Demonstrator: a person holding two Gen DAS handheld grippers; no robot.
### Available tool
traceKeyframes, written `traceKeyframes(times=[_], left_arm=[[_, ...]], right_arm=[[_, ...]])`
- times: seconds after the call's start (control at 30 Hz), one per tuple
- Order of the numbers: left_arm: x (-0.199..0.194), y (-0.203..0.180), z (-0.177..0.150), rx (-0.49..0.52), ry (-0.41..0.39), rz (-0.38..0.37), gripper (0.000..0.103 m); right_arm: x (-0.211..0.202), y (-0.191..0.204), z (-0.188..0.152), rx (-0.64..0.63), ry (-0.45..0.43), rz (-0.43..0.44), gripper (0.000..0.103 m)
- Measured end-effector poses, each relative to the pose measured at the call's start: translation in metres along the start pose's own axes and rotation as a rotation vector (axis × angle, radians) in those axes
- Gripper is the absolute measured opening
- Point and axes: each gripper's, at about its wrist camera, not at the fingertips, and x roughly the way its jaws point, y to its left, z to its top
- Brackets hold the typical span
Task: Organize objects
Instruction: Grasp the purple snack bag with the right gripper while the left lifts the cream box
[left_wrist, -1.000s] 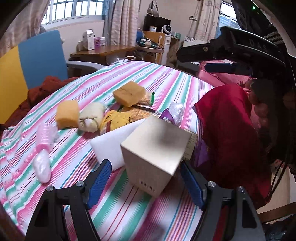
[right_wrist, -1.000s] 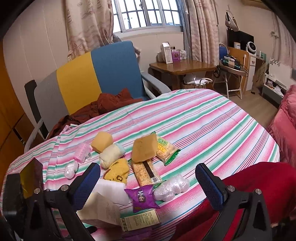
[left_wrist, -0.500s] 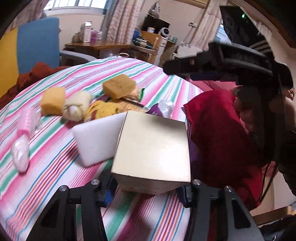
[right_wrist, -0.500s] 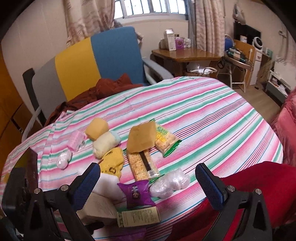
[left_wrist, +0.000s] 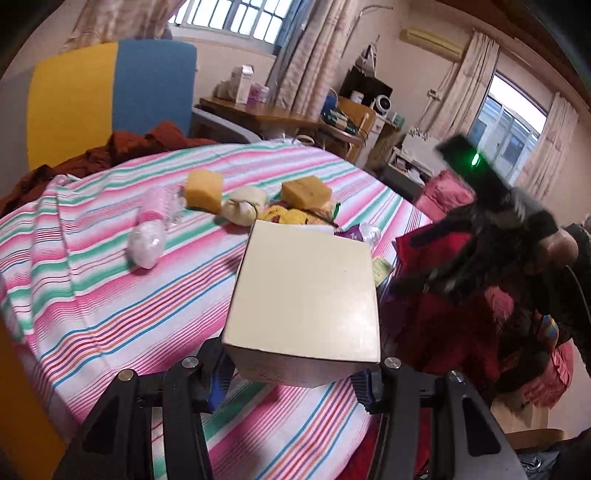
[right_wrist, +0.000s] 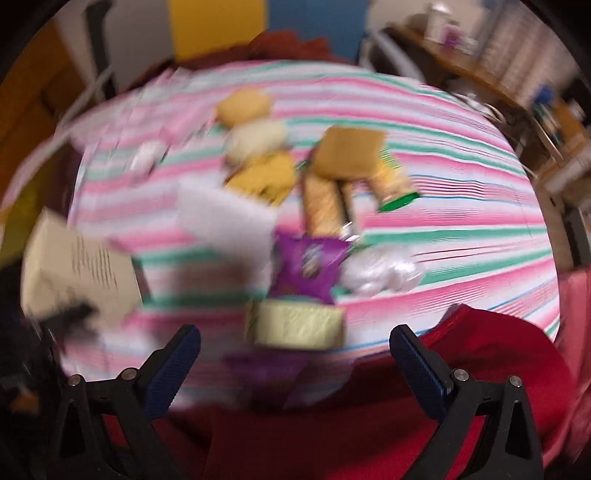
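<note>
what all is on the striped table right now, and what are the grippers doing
cardboard box: 1, beige, clamped in left gripper, lifted
sponge blocks: 2, yellow-orange, far pile
cloth roll: 1, cream, between sponges
white foam pad: 1, beside box
purple packet: 1, mid pile
snack bars: 2, tan, beyond the packet
clear plastic bags: 2, left side
red cloth: 1, near edge
left gripper: shut on box
right gripper: open, empty

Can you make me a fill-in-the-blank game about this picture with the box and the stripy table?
1. The left gripper is shut on a beige ____.
2. The right gripper has its jaws ____ and holds nothing.
3. The tablecloth has a pattern of ____.
4. The snack packet beside the white foam block is ____.

Missing words: box; open; stripes; purple
</note>
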Motion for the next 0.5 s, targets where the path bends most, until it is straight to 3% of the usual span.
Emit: traceKeyframes(times=[0.13,0.2,0.27,0.33,0.37,0.5], left_arm=[[-0.019,-0.001,-0.001,0.0,-0.041,0.014,0.053],[-0.026,0.002,-0.002,-0.007,-0.059,0.021,0.053],[-0.031,0.003,-0.003,-0.021,-0.069,0.026,0.053],[-0.036,0.006,-0.003,-0.035,-0.083,0.033,0.053],[-0.039,0.007,-0.004,-0.039,-0.087,0.035,0.053],[-0.051,0.01,-0.007,-0.059,-0.11,0.051,0.053]], right_arm=[[0.011,0.02,-0.006,-0.104,0.102,-0.034,0.09],[0.021,0.025,-0.007,-0.128,0.154,-0.055,0.078],[0.03,0.028,-0.009,-0.142,0.197,-0.07,0.076],[0.041,0.029,-0.013,-0.155,0.234,-0.084,0.064],[0.045,0.029,-0.014,-0.157,0.243,-0.088,0.05],[0.036,0.023,-0.015,-0.138,0.199,-0.074,0.051]])
